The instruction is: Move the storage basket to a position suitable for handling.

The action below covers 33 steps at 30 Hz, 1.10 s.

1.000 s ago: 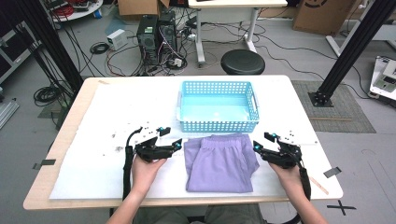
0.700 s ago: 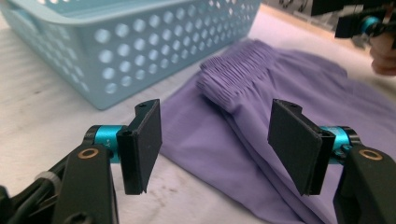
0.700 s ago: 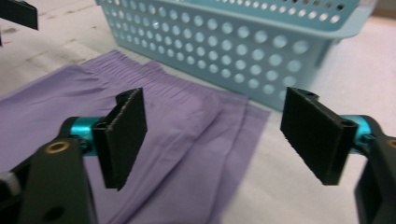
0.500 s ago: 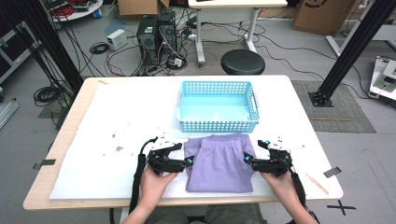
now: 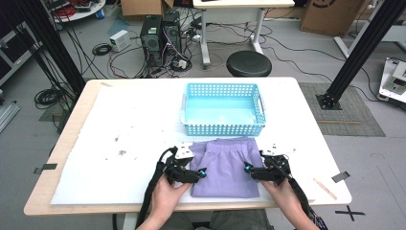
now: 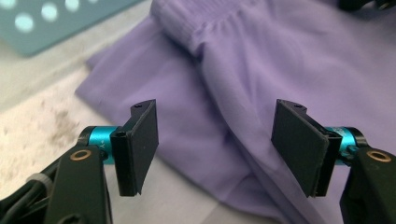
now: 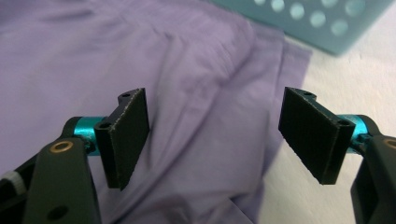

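Purple shorts point(image 5: 225, 165) lie flat on the white table cover, waistband toward the blue basket point(image 5: 222, 125). My left gripper point(image 5: 201, 171) is at the shorts' left edge, pointing right. Its jaws stand wide apart and have just been closing a little. In the left gripper view the gripper point(image 6: 215, 149) hovers over the shorts point(image 6: 243, 70), the pads clear of the cloth. My right gripper point(image 5: 247, 167) is at the right edge, pointing left. In its own view the gripper point(image 7: 215, 140) has wide jaws that have just closed slightly over the fabric point(image 7: 187, 84), with nothing pinched.
The empty blue basket stands just behind the shorts, its wall showing in the left gripper view point(image 6: 28, 28) and the right gripper view point(image 7: 317, 23). Dark specks point(image 5: 119, 152) mark the cover at left. A wooden stick point(image 5: 328, 188) lies near the front right corner.
Both hands have moved inward from beside the shorts, so each gripper's tips now reach over a side edge of the cloth. The shorts have not shifted.
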### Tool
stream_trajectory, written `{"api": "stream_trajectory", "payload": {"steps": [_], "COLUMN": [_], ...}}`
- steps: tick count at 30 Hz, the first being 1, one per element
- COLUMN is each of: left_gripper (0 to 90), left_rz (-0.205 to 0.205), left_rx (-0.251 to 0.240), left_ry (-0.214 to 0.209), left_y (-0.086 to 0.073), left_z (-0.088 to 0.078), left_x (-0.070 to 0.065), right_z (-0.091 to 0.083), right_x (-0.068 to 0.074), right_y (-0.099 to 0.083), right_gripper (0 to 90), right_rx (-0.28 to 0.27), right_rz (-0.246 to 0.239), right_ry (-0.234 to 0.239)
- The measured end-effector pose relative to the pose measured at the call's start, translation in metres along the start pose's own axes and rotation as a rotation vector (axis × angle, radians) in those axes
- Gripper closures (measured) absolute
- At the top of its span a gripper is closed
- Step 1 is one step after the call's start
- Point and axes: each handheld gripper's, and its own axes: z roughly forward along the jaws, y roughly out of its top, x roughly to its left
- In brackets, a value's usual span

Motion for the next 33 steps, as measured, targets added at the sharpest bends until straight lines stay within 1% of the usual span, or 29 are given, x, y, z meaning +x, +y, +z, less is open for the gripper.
{"api": "stream_trajectory", "payload": {"steps": [2, 3, 4, 6, 8, 10, 11, 13, 14, 16, 20, 21, 23, 24, 25, 27, 28, 29, 31, 32, 33], "left_gripper": [31.8, 31.9, 32.0, 32.0, 32.0, 32.0, 32.0, 31.6, 29.3, 26.5, 26.5, 26.4, 26.6, 26.6, 26.6, 28.8, 30.9, 34.6, 35.3, 33.6, 31.7], "left_rz": [-0.016, -0.021, -0.018, -0.009, -0.007, -0.015, -0.026, -0.052, -0.065, -0.092, -0.105, -0.112, -0.102, -0.1, -0.099, -0.088, -0.087, -0.077, -0.059, -0.065, -0.085], "left_rx": [0.023, 0.022, 0.021, 0.022, 0.019, 0.023, 0.024, 0.031, 0.024, 0.024, 0.019, 0.01, 0.009, 0.006, 0.005, 0.005, 0.009, 0.012, 0.007, 0.008, 0.014], "left_ry": [0.013, 0.011, 0.022, 0.037, 0.05, 0.061, 0.061, 0.034, 0.034, 0.015, -0.01, -0.021, -0.029, -0.032, -0.031, -0.039, -0.046, -0.04, 0.011, 0.02, 0.016], "left_y": [-0.001, -0.001, -0.001, -0.001, -0.002, -0.002, -0.003, -0.004, -0.003, -0.001, 0.002, 0.003, 0.004, 0.005, 0.005, 0.006, 0.006, 0.005, 0.003, 0.001, 0.0], "left_z": [0.0, 0.0, -0.001, -0.003, -0.005, -0.006, -0.007, -0.004, -0.004, -0.002, 0.003, 0.004, 0.007, 0.008, 0.009, 0.009, 0.007, 0.005, -0.002, -0.005, -0.006], "left_x": [0.002, 0.003, 0.004, 0.004, 0.005, 0.007, 0.009, 0.011, 0.011, 0.009, 0.006, 0.006, 0.003, 0.001, 0.0, -0.001, -0.001, -0.001, 0.001, 0.004, 0.007], "right_z": [0.0, 0.0, 0.001, 0.002, 0.003, 0.004, 0.005, 0.005, 0.005, 0.005, 0.005, 0.005, 0.005, 0.005, 0.005, 0.005, 0.005, 0.003, 0.0, -0.002, -0.002], "right_x": [-0.002, -0.003, -0.005, -0.006, -0.007, -0.007, -0.007, -0.007, -0.007, -0.007, -0.007, -0.007, -0.005, -0.005, -0.004, -0.004, -0.004, -0.005, -0.008, -0.01, -0.013], "right_y": [0.0, 0.0, 0.0, 0.0, 0.0, 0.001, 0.001, 0.001, 0.001, 0.001, 0.001, 0.001, 0.001, 0.001, 0.001, 0.001, 0.001, 0.001, 0.001, 0.0, 0.0], "right_gripper": [24.7, 24.8, 24.8, 24.7, 24.7, 24.7, 24.6, 24.6, 24.7, 25.1, 25.7, 26.1, 26.5, 26.5, 26.5, 26.5, 26.7, 26.7, 26.2, 24.0, 21.4], "right_rx": [0.019, 0.026, 0.034, 0.063, 0.074, 0.088, 0.095, 0.097, 0.094, 0.095, 0.092, 0.09, 0.089, 0.085, 0.09, 0.084, 0.083, 0.08, 0.064, 0.063, 0.069], "right_rz": [0.007, 0.013, 0.021, 0.037, 0.04, 0.043, 0.044, 0.046, 0.039, 0.039, 0.049, 0.049, 0.046, 0.035, 0.04, 0.032, 0.037, 0.047, 0.061, 0.07, 0.084], "right_ry": [-0.012, -0.019, -0.02, -0.01, -0.002, 0.002, 0.004, 0.006, 0.009, 0.011, 0.023, 0.029, 0.04, 0.04, 0.041, 0.053, 0.057, 0.054, 0.03, 0.021, 0.024]}}
